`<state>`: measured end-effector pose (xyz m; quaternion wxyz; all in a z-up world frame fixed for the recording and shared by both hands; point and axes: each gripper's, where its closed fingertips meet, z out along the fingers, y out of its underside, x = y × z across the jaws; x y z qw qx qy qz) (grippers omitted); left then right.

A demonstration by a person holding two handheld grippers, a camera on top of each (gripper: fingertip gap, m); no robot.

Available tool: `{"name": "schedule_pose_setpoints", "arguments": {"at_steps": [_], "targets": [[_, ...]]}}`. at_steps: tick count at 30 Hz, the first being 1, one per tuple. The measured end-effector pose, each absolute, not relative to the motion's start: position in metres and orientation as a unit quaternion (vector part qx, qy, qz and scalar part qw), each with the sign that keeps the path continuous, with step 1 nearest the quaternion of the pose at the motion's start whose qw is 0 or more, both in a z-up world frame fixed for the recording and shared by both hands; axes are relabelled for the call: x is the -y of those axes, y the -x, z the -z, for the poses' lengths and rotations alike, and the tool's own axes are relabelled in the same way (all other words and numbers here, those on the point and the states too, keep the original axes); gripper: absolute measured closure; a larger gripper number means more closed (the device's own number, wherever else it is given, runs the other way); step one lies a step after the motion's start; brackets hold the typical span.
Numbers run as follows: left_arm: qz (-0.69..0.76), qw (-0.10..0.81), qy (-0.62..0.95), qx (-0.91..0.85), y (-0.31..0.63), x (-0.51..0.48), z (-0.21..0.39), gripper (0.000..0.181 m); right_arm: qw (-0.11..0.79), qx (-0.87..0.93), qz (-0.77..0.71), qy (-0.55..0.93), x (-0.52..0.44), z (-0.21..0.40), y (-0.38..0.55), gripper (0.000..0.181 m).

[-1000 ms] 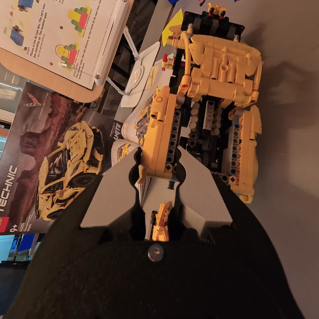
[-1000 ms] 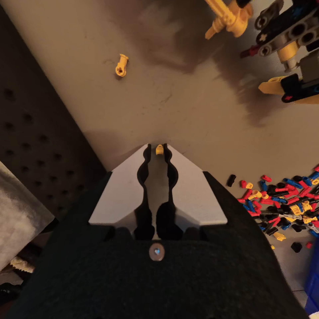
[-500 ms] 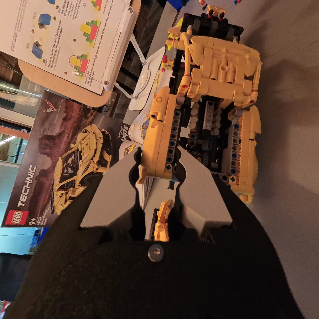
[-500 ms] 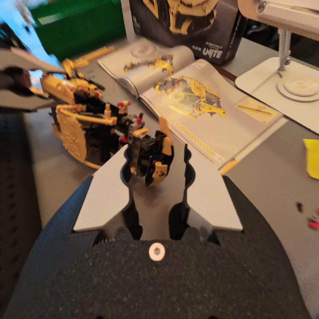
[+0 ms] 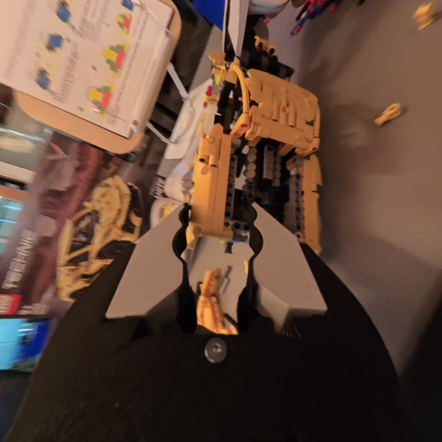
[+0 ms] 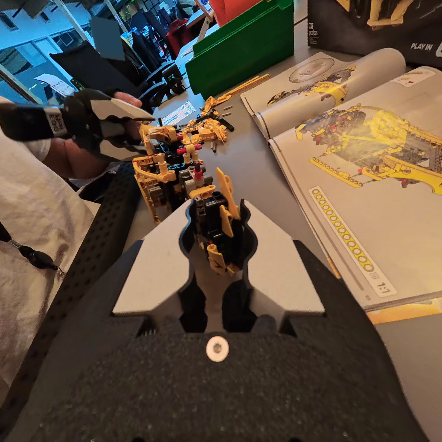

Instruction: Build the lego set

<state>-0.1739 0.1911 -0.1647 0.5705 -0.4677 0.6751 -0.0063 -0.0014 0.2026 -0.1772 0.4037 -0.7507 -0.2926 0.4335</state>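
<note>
Since a second ago my right gripper has swung from the bare surface to the model's nose, jaws spread around it, not yet pressing. My left gripper still pinches the yellow side panel of the lego car, tipped on its side. I judge it light but brittle at the pins; grip beams, not panels.

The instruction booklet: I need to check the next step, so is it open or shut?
Open. The instruction booklet lies spread on the table right of the model, one page flat, the other curled back.
</note>
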Motion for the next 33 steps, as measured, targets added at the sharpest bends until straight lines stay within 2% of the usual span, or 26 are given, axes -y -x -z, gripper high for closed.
{"name": "schedule_pose_setpoints", "arguments": {"at_steps": [2,6,8,10,14,17,19,21,27,33], "targets": [[0.079,0.524,0.509,-0.678,0.183,-0.180,0.164,0.122,0.402,0.292,-0.436,0.750,-0.203,0.178,0.001,0.147],[0.309,0.460,0.560,-0.615,0.181,-0.175,0.104,0.124,0.404,0.309,-0.430,0.746,-0.200,0.176,0.002,0.147],[0.377,0.384,0.579,-0.612,0.165,-0.190,0.093,0.124,0.406,0.320,-0.423,0.744,-0.200,0.175,0.003,0.146],[0.416,0.329,0.571,-0.626,0.139,-0.202,0.093,0.124,0.408,0.326,-0.419,0.743,-0.200,0.174,0.003,0.146],[0.420,0.179,0.569,-0.684,0.095,-0.207,0.138,0.124,0.402,0.332,-0.419,0.744,-0.200,0.175,0.003,0.146],[0.416,0.105,0.569,-0.702,0.083,-0.202,0.160,0.135,0.400,0.331,-0.422,0.743,-0.202,0.176,0.003,0.145],[0.421,0.102,0.576,-0.693,0.076,-0.206,0.159,0.151,0.399,0.330,-0.425,0.742,-0.204,0.176,0.003,0.146],[0.427,0.108,0.584,-0.682,0.070,-0.211,0.157,0.157,0.400,0.328,-0.423,0.744,-0.207,0.176,0.003,0.146],[0.438,0.074,0.592,-0.672,0.068,-0.207,0.158,0.157,0.398,0.335,-0.418,0.745,-0.211,0.176,0.004,0.146],[0.429,0.082,0.603,-0.668,0.063,-0.214,0.147,0.155,0.397,0.337,-0.409,0.750,-0.211,0.176,0.004,0.146]]}}
